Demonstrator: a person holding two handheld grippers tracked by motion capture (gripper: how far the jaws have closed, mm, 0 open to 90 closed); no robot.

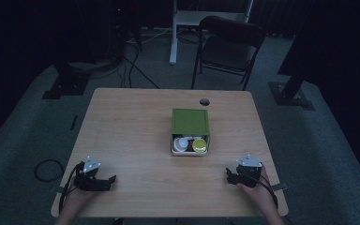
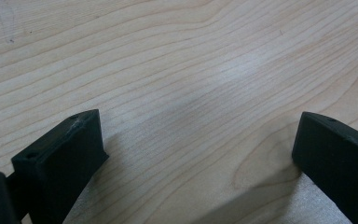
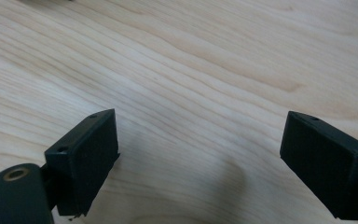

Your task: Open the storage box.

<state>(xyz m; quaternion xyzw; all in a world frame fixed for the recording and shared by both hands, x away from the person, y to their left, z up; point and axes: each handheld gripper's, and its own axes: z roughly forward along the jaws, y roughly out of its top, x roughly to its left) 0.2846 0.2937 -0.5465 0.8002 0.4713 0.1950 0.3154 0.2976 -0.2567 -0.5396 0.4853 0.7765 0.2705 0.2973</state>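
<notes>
A light wooden table (image 1: 136, 136) carries a small white box (image 1: 190, 151) at its middle, with a green lid (image 1: 190, 122) slid back so the front part is uncovered. Inside I see a white cup (image 1: 183, 143) and a yellow-lidded round container (image 1: 199, 145). My left gripper (image 1: 102, 180) rests near the table's front left corner, held by a hand. My right gripper (image 1: 229, 175) rests near the front right corner. In the left gripper view the left gripper (image 2: 198, 140) stands open over bare wood. The right gripper (image 3: 200, 137) is open too, with nothing between its jaws.
A round cable hole (image 1: 204, 101) sits in the table's far edge. A dark folding chair (image 1: 229, 44) and a white desk leg (image 1: 173, 33) stand behind the table. Cables (image 1: 47, 168) lie on the carpet at the left.
</notes>
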